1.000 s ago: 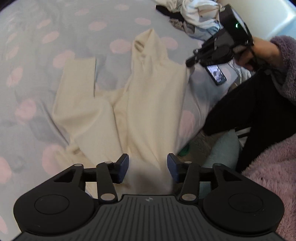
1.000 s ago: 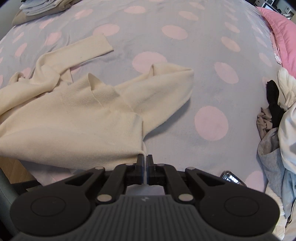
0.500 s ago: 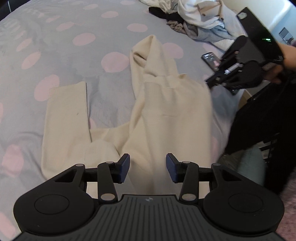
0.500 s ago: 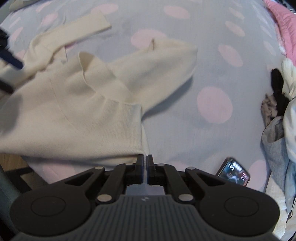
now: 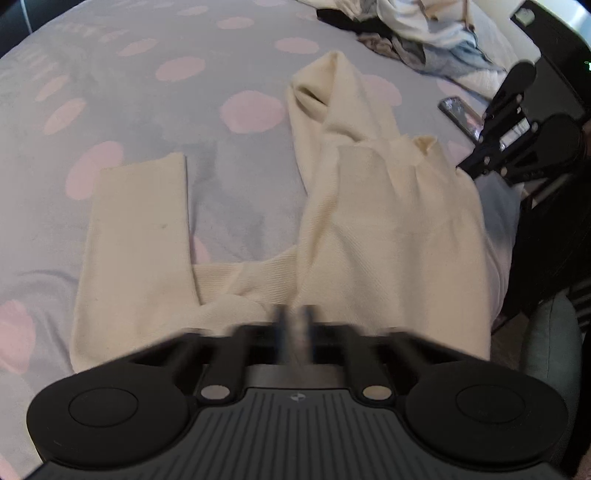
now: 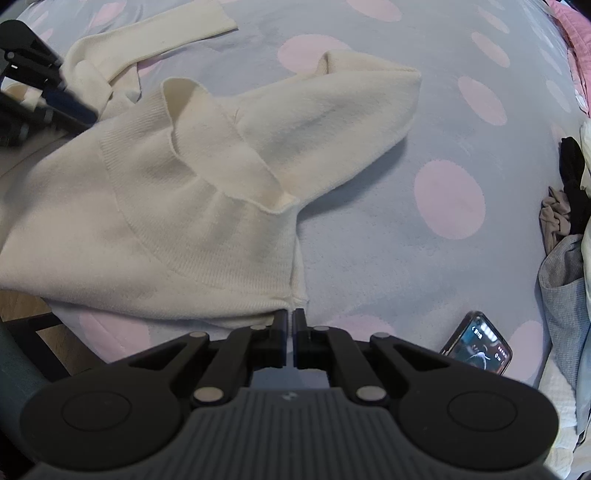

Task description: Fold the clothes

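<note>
The cream ribbed-knit sweater sprawls on the dotted fleece bedspread; the right gripper pinches its hem corner; the left gripper, motion-blurred, has clamped onto its opposite edge.

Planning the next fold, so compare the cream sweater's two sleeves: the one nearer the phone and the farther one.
The near sleeve is doubled back on itself; the far sleeve lies stretched out straight. The near sleeve humps up in a puffy fold; the far sleeve lies flat. Both are the same cream knit of one sweater, resting on the spotted blanket.
</note>
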Action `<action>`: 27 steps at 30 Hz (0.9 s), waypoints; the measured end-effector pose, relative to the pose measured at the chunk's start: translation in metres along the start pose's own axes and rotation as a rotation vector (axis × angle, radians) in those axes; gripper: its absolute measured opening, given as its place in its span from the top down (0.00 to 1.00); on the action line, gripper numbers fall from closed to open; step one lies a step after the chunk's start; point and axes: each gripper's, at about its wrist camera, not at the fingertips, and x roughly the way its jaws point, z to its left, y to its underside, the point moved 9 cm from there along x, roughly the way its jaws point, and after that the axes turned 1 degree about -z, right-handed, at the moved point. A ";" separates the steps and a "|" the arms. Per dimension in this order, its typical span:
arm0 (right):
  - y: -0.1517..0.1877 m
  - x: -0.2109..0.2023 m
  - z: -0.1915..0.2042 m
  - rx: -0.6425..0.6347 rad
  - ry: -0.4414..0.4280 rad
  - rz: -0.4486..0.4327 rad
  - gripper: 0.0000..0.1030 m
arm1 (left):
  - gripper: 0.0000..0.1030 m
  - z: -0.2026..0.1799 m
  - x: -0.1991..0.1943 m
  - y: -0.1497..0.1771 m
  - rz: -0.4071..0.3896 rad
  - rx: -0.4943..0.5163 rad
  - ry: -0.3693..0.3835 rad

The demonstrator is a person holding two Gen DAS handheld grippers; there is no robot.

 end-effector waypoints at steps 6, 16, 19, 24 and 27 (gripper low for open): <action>-0.003 -0.015 -0.008 0.043 0.012 -0.047 0.97 | 1.00 -0.008 -0.018 0.001 -0.041 0.069 -0.038; 0.000 -0.012 -0.005 0.029 0.032 -0.050 0.96 | 0.74 -0.010 0.004 0.000 -0.016 0.174 -0.087; -0.001 -0.010 -0.004 0.028 0.032 -0.049 0.96 | 0.74 -0.013 0.015 0.002 -0.001 0.178 -0.076; -0.003 -0.009 -0.003 0.020 0.035 -0.047 0.96 | 0.80 -0.027 0.021 0.005 -0.014 0.198 -0.089; -0.002 -0.009 -0.002 0.015 0.037 -0.045 0.96 | 0.91 -0.030 0.017 0.005 -0.008 0.197 -0.110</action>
